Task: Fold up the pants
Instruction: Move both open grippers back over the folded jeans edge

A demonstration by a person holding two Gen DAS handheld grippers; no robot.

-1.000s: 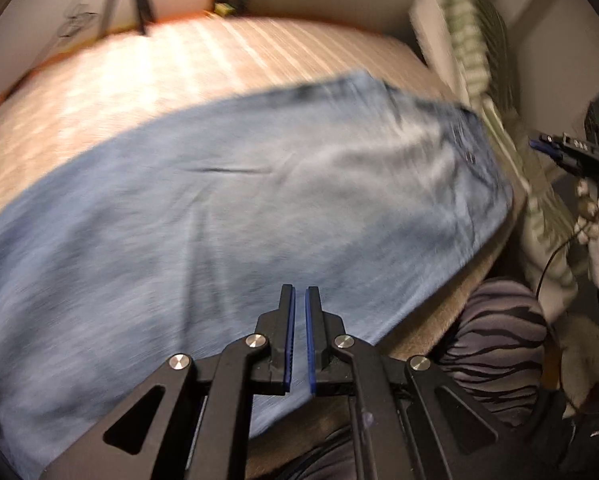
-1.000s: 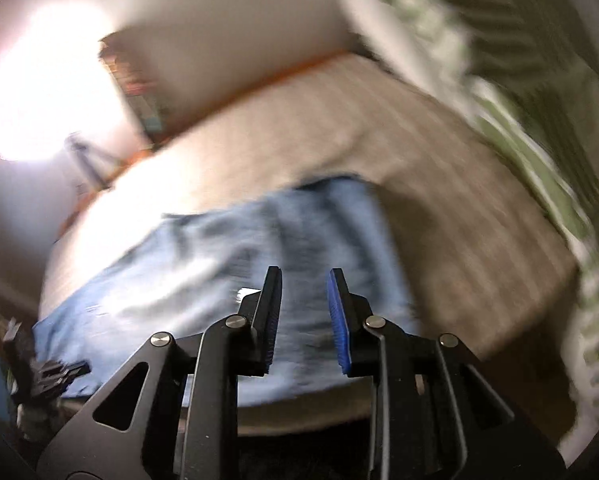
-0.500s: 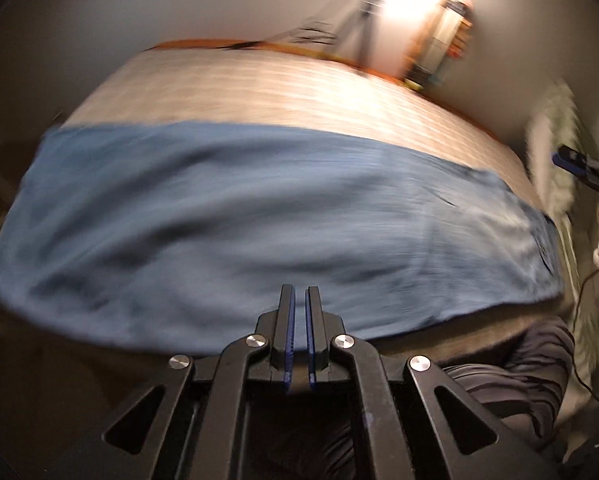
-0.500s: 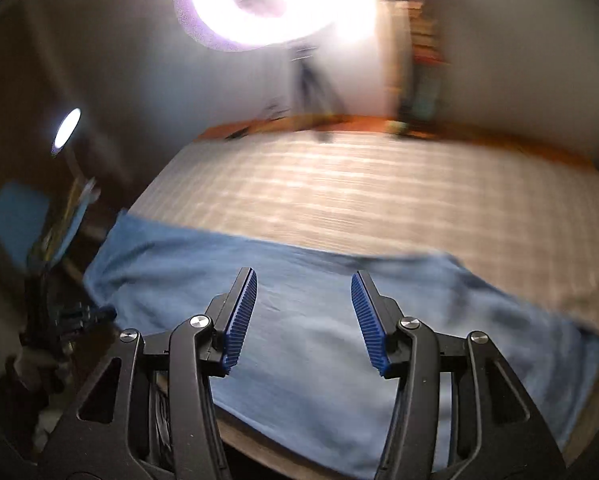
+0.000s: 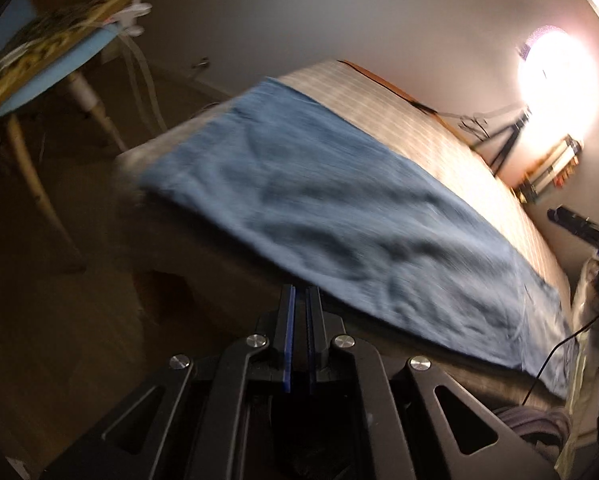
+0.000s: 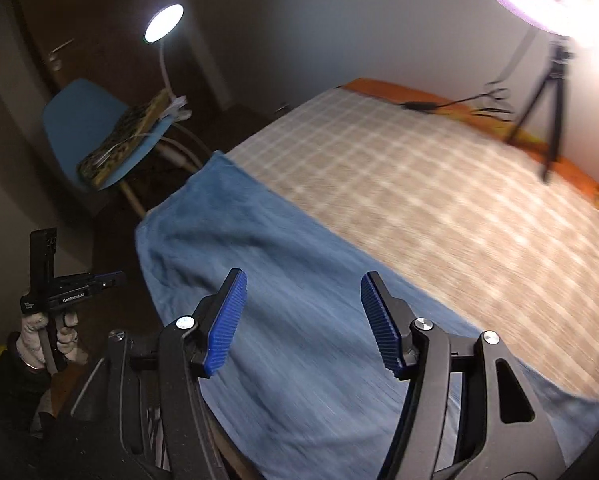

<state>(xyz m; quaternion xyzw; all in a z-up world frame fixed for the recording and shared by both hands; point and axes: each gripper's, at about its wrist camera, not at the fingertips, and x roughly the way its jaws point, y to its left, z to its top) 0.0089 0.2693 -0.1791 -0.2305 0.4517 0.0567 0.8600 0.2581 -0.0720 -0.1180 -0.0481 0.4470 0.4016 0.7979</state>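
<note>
Flatly, the blue denim pants (image 6: 299, 280) lay along the near edge of the plaid-covered bed (image 6: 439, 184), softly wrinkled. Left gripper (image 5: 298, 312) was clenched on nothing; right gripper (image 6: 301, 312) stood released above the denim.

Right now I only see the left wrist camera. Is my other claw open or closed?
Observer: Open. The right gripper has its blue pads spread wide.
Operator: Is it holding the pants?
Observer: No. The pants lie spread on the bed, with nothing between the pads.
Operator: Where's my left claw from there?
Observer: The left gripper is off the bed's edge, beside the pants, not touching them.
</note>
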